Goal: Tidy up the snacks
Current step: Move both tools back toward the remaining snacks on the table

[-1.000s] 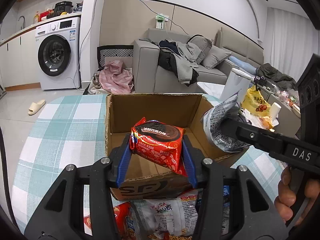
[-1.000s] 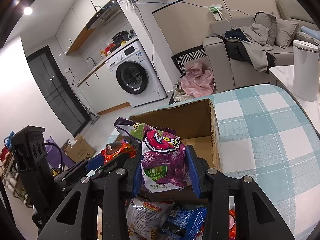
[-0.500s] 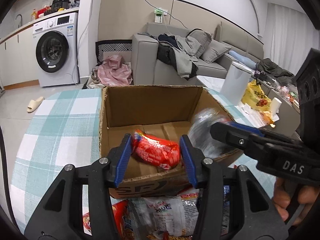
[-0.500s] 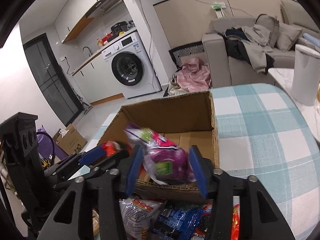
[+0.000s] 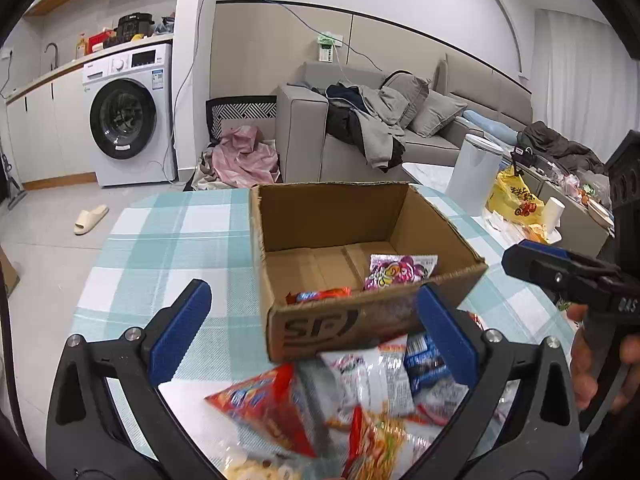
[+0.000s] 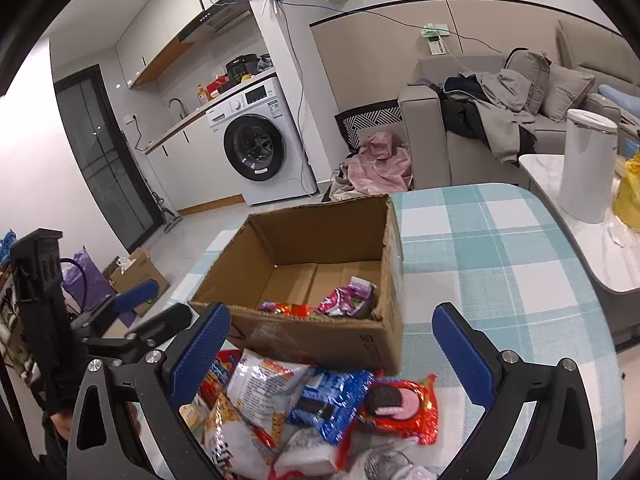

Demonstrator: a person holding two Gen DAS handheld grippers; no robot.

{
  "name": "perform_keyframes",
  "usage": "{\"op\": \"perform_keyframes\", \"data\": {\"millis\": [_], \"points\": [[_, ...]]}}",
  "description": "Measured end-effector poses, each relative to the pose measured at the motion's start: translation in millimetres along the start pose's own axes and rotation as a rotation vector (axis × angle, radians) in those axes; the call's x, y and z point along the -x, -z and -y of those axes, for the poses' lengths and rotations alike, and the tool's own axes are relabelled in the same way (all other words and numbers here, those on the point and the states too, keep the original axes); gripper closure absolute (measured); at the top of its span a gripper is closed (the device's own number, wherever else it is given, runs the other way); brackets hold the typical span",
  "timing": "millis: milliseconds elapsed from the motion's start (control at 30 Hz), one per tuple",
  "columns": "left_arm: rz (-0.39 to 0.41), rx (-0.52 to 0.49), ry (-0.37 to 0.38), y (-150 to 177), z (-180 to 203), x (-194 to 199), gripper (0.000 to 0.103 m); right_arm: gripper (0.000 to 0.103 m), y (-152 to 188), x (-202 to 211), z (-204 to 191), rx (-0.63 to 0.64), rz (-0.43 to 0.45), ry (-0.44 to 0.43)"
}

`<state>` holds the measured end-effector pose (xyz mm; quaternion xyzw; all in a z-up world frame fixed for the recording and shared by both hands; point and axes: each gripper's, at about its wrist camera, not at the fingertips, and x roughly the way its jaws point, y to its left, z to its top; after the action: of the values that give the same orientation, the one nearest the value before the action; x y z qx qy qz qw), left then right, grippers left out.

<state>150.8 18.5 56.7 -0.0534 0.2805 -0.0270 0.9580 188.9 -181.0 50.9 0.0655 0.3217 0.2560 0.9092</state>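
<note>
Left wrist view. Left gripper (image 5: 312,320) low in frame, jaws spread wide, nothing between the blue pads (image 5: 180,326). Cardboard box (image 5: 340,320) sits centre frame on the checked tablecloth (image 5: 160,248), top open. Inside, near its front wall: a red packet (image 5: 320,295) lying flat, and a purple packet (image 5: 400,270) just to its right. Below the box, at the bottom of the frame, a loose pile of snacks (image 5: 340,400) lies against the box front; blurred here, so individual packs are hard to tell, though a red bag (image 5: 264,404) shows at the pile's left. Right gripper (image 5: 560,270) enters from the right edge, its grip not readable from this side. Washing machine (image 5: 128,116) upper left, sofa (image 5: 360,128) upper centre.

Right wrist view. Right gripper (image 6: 332,344) low in frame, jaws wide apart, holding nothing. Box (image 6: 320,340) centre frame; red packet (image 6: 286,309) and purple packet (image 6: 346,300) rest near its front wall. Snack pile (image 6: 300,408) at bottom centre, touching the box front; a blue cookie pack (image 6: 332,400) and a red cookie pack (image 6: 400,408) lie side by side. Left gripper (image 6: 132,308) at lower left, fingers apart. White bin (image 6: 584,168) upper right.
</note>
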Motion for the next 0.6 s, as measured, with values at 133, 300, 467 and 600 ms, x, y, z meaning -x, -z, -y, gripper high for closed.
{"op": "perform_keyframes", "data": {"millis": [133, 300, 467, 600], "points": [[-0.004, -0.018, -0.009, 10, -3, 22, 0.001, 0.000, 9, 13, 0, 0.009, -0.017, 0.010], [-0.011, -0.024, -0.030, 29, -7, 48, 0.001, 0.000, 23, 25, -3, 0.021, -0.037, 0.014], [-0.021, -0.014, -0.038, 43, -13, 63, 0.001, 0.000, 35, 33, -10, 0.053, -0.054, 0.034], [-0.033, 0.007, -0.033, 55, -19, 73, 0.001, 0.000, 49, 37, -12, 0.070, -0.079, 0.048]]}}
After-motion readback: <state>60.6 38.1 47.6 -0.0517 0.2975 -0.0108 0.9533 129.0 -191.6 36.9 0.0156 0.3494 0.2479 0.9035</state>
